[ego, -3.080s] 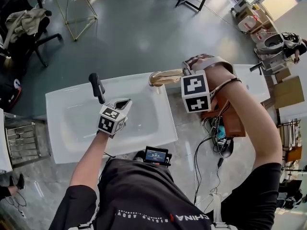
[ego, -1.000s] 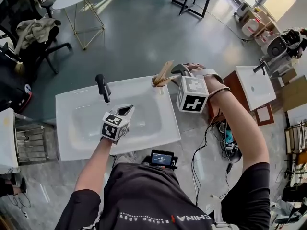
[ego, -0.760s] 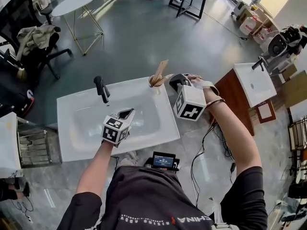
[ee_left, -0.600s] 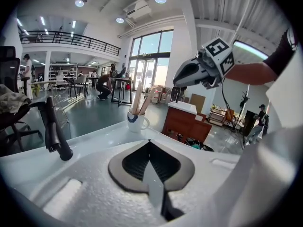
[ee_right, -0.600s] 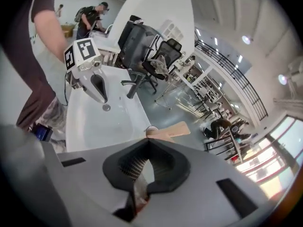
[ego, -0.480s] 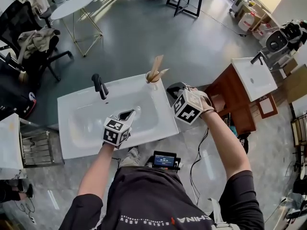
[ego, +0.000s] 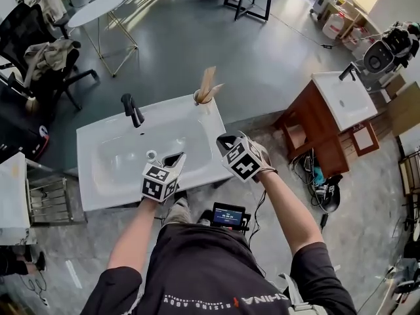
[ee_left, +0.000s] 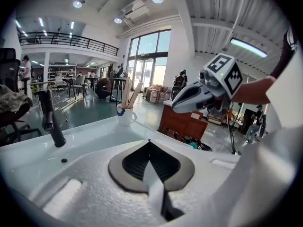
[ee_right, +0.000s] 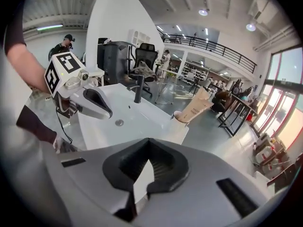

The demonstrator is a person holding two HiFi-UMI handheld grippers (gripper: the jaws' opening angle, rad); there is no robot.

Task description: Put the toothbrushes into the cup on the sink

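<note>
a glossy white rectangular sink (ego: 92,195) with a rounded, shallow basin and a small round metal drain (ego: 151,155) stands on a mottled grey stone floor (ego: 275,64). a matte black faucet (ego: 131,109) with a tilted lever rises from its back rim. on the sink's back right corner stands a white glazed cup (ego: 200,101) with a handle, and the toothbrushes (ego: 208,83), flat, tan and matte, lean out of it, fanned apart. the left claw (ego: 176,156), a white grainy shell with dark ribbed pads, hangs over the basin's front edge near the drain, its jaws pressed together with nothing between them. the right claw (ego: 225,138) hangs just off the sink's right edge, well apart from the cup, its jaws likewise pressed together and pinching nothing. a red-brown wooden cabinet (ego: 308,126) carrying a second white basin stands to the right.
</note>
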